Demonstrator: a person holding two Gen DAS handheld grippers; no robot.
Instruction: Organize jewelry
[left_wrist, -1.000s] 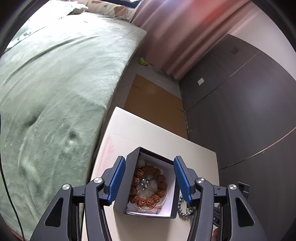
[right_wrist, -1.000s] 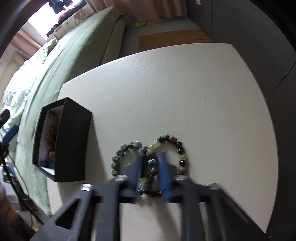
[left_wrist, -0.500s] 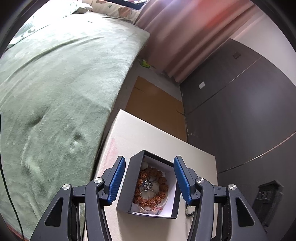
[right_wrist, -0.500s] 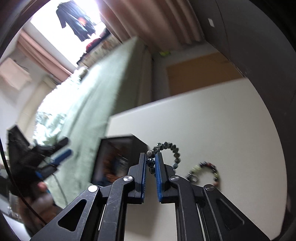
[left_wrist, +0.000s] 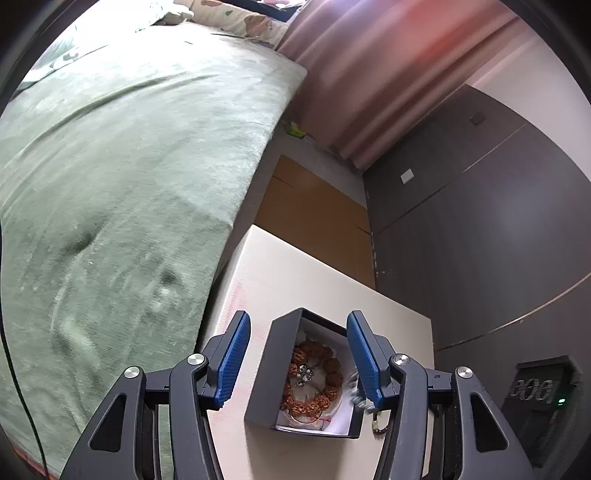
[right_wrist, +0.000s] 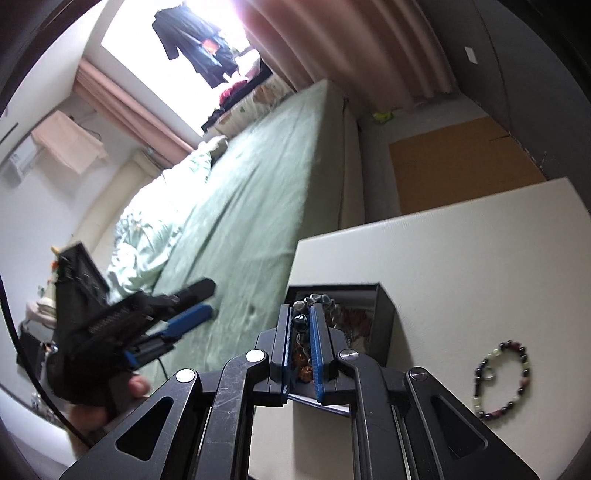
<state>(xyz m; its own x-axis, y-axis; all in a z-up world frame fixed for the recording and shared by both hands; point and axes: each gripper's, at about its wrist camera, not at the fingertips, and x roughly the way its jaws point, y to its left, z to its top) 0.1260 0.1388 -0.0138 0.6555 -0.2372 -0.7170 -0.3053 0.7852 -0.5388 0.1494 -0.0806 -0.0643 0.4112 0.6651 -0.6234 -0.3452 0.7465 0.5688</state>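
The grey bead bracelet hangs pinched in the right claw, directly above the open black box on the desk; release calls for a straight descent. The left claw stands wide, straddling the box without touching. A multicolour bracelet lies right of it.

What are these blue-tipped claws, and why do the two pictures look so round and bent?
They are hand-held grippers; a person works one in each hand, and a wide-angle camera on each looks along its fingers. The left gripper is open, hovering over a black box that holds a brown bead bracelet. The right gripper is shut on a grey bead bracelet above that same box. A multicoloured bracelet lies on the white table.
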